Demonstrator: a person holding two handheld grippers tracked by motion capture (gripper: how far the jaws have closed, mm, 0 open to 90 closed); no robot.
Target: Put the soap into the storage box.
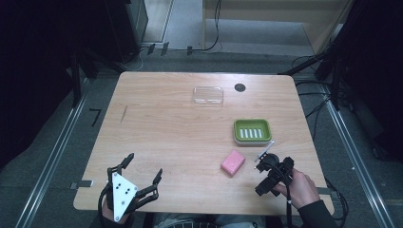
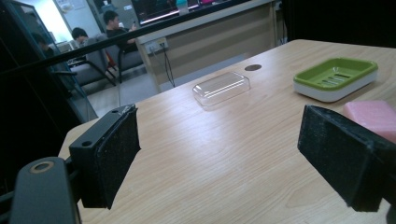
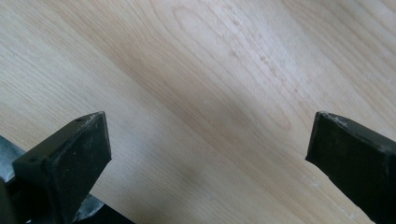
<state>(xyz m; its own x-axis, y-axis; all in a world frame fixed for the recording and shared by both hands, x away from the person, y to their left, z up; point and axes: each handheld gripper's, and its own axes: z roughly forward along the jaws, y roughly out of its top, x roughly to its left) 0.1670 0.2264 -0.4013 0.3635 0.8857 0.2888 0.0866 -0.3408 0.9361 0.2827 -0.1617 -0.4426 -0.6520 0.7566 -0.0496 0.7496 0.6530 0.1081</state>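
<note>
The pink soap (image 1: 233, 162) lies on the surface just left of the right gripper (image 1: 267, 167), nearer it than the left gripper (image 1: 142, 172), both with jaws apart, empty.

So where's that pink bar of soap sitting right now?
In the high view the pink soap lies on the table's right half, just in front of the green soap dish and close to the right claw, touching neither.
</note>
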